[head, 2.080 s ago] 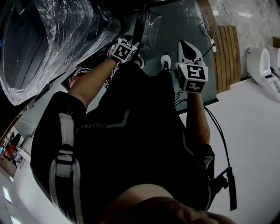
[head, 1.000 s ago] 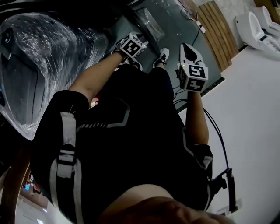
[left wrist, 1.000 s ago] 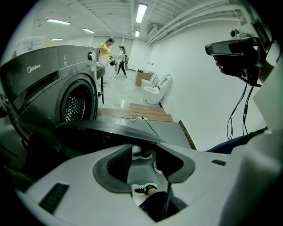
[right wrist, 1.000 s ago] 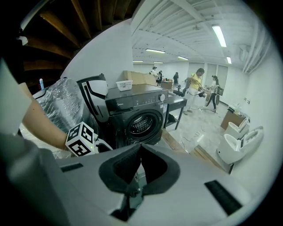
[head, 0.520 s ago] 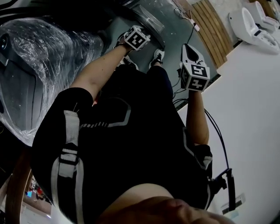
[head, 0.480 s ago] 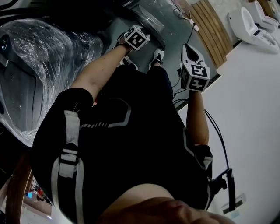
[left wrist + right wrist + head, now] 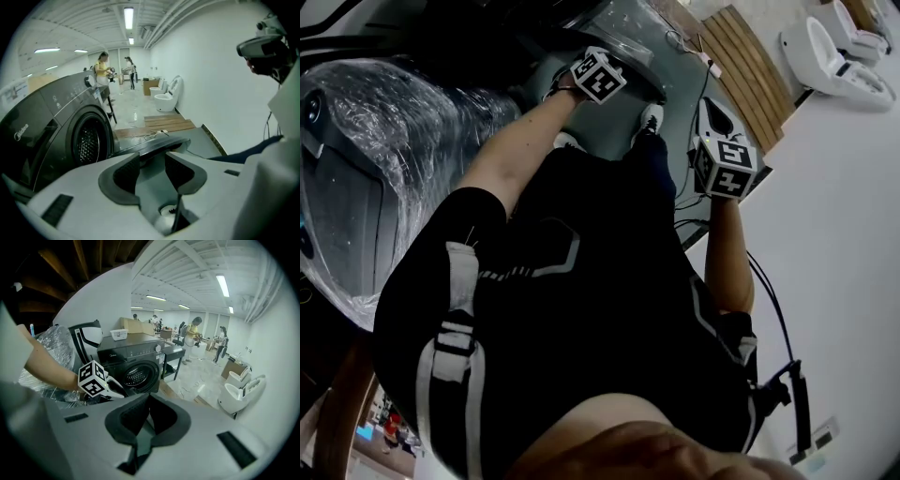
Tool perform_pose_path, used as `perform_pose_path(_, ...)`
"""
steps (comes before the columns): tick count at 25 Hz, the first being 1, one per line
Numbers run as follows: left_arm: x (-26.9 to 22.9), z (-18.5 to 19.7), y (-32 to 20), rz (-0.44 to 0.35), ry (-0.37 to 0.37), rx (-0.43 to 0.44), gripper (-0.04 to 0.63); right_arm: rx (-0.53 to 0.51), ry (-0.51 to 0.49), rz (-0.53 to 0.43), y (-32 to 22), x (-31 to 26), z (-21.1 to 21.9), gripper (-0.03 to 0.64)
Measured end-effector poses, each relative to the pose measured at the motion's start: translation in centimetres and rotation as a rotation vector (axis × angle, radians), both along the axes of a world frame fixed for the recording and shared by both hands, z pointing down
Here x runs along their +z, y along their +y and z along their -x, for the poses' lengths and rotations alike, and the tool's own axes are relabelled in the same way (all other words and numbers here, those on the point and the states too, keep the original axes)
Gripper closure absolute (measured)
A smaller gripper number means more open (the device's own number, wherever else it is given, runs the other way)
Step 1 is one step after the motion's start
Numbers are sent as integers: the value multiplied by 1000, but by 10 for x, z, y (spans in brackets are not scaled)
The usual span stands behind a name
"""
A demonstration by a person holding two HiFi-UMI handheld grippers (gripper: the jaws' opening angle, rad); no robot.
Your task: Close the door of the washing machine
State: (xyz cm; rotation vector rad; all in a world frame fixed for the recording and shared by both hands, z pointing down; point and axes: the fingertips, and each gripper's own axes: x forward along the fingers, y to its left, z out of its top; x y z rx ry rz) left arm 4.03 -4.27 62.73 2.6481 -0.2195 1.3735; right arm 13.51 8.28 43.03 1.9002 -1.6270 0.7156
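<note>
**Left gripper** point(image 7: 152, 159): fingers are held apart with nothing clamped. The dark rim of the open door point(image 7: 161, 143) is seen just beyond the tips, at 12 o'clock; contact cannot be told.

**Washing machine** point(image 7: 51, 136): shown at 9 o'clock in the left gripper view, with its drum opening point(image 7: 88, 140) left uncovered.

**Right gripper** point(image 7: 149, 399): fingers are pressed together on nothing and directed at the machine front.

**Head view:** both grippers are held ahead of the person's torso point(image 7: 581, 309), the left at 12 o'clock and the right at 1 o'clock.

white wall point(image 7: 211, 70), ceiling strip lights point(image 7: 128, 16)
</note>
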Motion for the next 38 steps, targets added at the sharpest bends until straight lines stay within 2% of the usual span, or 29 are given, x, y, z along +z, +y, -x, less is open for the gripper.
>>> perform_pose_path(2,-7,0,-12,-10,9,-41,423,-9,-9,-3,-8,7,-4,612)
perform_pose_path(8,-20,-5,-51,-83,-33,-48,423,-109,-34,7,-59,25,-23,612)
perform_pose_path(13,-23,-26,-66,-36,-33,-76,423,-168,-64,29,-87,43,-53,612)
perform_pose_path(17,-14,-46,-68,-97,-120,33,423,-193,-75,69,-105,67,-90,612)
perform_pose_path(20,-8,-58,-70,-78,-144,51,423,-196,-106,101,-113,85,-109,612)
perform_pose_path(24,11,-62,-76,-123,-248,146,423,-238,-141,125,-127,116,-125,612)
perform_pose_path(27,26,-65,-80,-126,-290,167,423,-274,-168,146,-138,141,-128,612)
perform_pose_path(35,32,-74,-99,-122,-282,106,423,-331,-212,192,-169,197,-136,611)
perform_pose_path(38,31,-79,-112,-131,-276,82,423,-360,-206,210,-179,216,-140,588)
